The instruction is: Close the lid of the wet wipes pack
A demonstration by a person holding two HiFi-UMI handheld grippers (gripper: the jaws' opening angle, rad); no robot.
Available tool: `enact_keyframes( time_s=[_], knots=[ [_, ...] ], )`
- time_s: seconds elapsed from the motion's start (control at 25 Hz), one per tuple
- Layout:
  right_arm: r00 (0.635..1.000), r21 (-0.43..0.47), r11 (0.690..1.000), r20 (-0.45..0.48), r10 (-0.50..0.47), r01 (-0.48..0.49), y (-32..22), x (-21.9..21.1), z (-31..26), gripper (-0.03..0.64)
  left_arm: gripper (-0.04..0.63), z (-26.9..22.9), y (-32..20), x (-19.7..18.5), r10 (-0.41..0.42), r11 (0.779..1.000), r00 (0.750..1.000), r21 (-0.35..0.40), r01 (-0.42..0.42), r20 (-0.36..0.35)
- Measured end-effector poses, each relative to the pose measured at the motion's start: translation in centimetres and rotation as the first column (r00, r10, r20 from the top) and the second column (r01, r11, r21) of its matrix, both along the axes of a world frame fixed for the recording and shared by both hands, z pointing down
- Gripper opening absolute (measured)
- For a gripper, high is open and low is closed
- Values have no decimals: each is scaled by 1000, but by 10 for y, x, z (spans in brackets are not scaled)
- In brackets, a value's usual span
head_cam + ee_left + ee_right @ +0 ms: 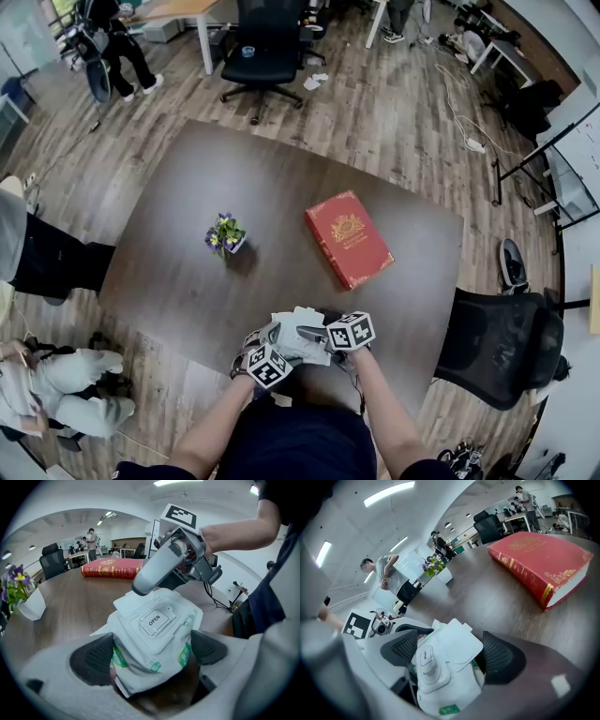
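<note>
The white wet wipes pack point(140, 663) lies near the table's front edge, its small lid marked OPEN point(154, 619) flat on top. My left gripper point(150, 651) is shut on the pack, its dark pads point(93, 658) pressed into both sides. My right gripper point(450, 651) stands open around the pack's far end point(440, 681), where a white flap point(457, 644) sticks up between its jaws without being pinched. One right finger point(157, 571) hangs just over that end. In the head view both grippers, left point(279, 342) and right point(317, 333), meet at the pack point(298, 323).
A red book point(348, 238) lies at the right of the brown table point(281, 178), and a small pot of purple flowers point(225, 234) stands at the middle left. A black chair point(502, 342) stands off the right edge. Someone sits at the left of the table.
</note>
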State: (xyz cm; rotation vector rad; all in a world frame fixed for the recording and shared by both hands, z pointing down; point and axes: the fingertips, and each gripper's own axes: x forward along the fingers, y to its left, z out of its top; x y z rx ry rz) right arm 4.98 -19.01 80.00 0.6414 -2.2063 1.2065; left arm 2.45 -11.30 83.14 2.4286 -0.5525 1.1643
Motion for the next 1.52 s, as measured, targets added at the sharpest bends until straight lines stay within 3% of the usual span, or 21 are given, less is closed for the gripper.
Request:
enact_keyframes(
  time_s=[0.28, 0.48, 0.96, 1.36, 1.52],
  knots=[
    [999, 58, 998, 25, -26, 25, 0, -4, -23, 444, 514, -1, -1, 0, 0, 1000, 1000, 2, 0, -1],
    [994, 65, 997, 98, -52, 46, 5, -12, -44, 339, 514, -1, 0, -1, -4, 1000, 1000, 3, 4, -3],
    [980, 103, 985, 129, -149, 136, 37, -34, -64, 314, 514, -1, 0, -1, -5, 1000, 1000, 7, 5, -5],
    [982, 62, 985, 90, -165, 160, 62, -34, -52, 284, 514, -1, 0, 0, -7, 1000, 1000, 7, 7, -7],
    [990, 58, 990, 46, -132, 130, 61, -25, -44, 218, 514, -2, 0, 0, -6, 1000, 1000, 4, 6, -8]
  ],
)
